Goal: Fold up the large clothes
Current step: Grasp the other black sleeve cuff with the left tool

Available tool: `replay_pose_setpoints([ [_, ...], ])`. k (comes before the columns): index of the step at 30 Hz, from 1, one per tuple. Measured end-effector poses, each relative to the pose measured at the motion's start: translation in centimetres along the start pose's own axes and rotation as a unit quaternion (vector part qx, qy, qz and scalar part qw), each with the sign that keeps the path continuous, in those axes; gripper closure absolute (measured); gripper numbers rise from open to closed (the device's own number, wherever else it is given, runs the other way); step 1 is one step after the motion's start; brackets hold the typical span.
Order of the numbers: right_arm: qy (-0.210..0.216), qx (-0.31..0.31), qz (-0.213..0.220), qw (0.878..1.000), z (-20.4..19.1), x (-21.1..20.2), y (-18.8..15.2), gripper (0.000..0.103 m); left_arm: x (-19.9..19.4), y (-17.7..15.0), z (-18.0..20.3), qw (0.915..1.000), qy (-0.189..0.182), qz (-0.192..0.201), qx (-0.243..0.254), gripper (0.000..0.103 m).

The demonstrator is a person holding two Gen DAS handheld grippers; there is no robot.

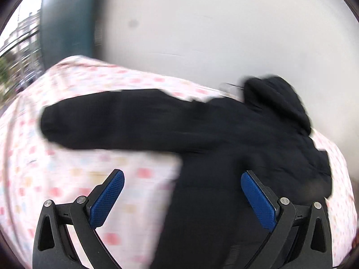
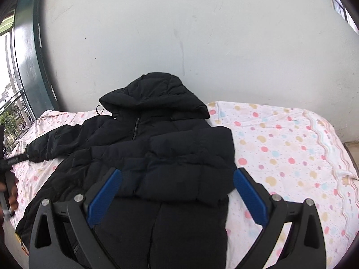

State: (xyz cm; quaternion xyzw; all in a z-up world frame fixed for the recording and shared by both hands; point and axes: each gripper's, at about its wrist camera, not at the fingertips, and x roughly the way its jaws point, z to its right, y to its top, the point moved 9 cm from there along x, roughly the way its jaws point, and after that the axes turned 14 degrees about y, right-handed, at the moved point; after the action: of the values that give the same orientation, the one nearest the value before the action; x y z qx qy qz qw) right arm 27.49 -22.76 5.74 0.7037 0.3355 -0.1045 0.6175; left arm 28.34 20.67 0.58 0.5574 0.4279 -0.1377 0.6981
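A black hooded puffer jacket (image 2: 157,152) lies front-up on a bed, hood (image 2: 154,94) toward the wall. Its right sleeve (image 2: 190,163) is folded across the chest; the other sleeve (image 2: 58,143) stretches out to the left. My right gripper (image 2: 176,177) hovers open above the jacket's middle, nothing between its blue pads (image 2: 249,197). The left wrist view is blurred: the jacket (image 1: 224,152) with its outstretched sleeve (image 1: 107,121) lies ahead, and my left gripper (image 1: 181,181) is open above the jacket's edge and the sheet, holding nothing.
The bed wears a white sheet with coloured dots (image 2: 287,148), free to the right of the jacket. A pale wall (image 2: 202,33) stands behind the bed. A dark green door frame (image 2: 33,62) and a balcony railing (image 2: 13,103) are at left. A hand (image 2: 11,197) shows at the left edge.
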Motion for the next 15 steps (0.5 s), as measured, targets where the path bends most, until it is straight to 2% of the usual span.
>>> replay_pose_setpoints([
  [1,-0.002,0.000,0.001,1.000,-0.1,-0.3,0.0,0.002,0.3,0.4,-2.7,0.9998,0.015,-0.003,-0.015,0.001],
  [3,-0.006,0.002,0.008,1.000,0.2,-1.7,-0.5,0.002,1.0,0.5,-6.4,0.9988,0.018,-0.011,-0.043,0.001],
  [6,-0.013,0.007,0.015,1.000,0.3,-2.5,-0.8,0.002,3.2,0.1,-11.5,0.9940,0.006,-0.030,-0.105,0.001],
  [8,-0.016,0.015,0.017,1.000,0.7,-2.7,-1.3,0.002,4.9,-0.3,-14.4,0.9857,-0.019,-0.040,-0.163,0.001],
  [12,-0.022,0.032,0.010,0.999,2.0,-2.3,-2.5,0.002,7.9,-0.8,-17.1,0.9572,-0.098,-0.053,-0.267,0.001],
  [14,-0.021,0.040,0.004,0.999,2.8,-1.8,-3.1,0.002,9.1,-0.8,-18.1,0.9391,-0.126,-0.053,-0.315,0.001],
  [15,-0.022,0.050,0.002,0.998,3.4,-1.5,-3.6,0.002,9.6,-0.8,-18.4,0.9327,-0.135,-0.054,-0.330,0.001],
])
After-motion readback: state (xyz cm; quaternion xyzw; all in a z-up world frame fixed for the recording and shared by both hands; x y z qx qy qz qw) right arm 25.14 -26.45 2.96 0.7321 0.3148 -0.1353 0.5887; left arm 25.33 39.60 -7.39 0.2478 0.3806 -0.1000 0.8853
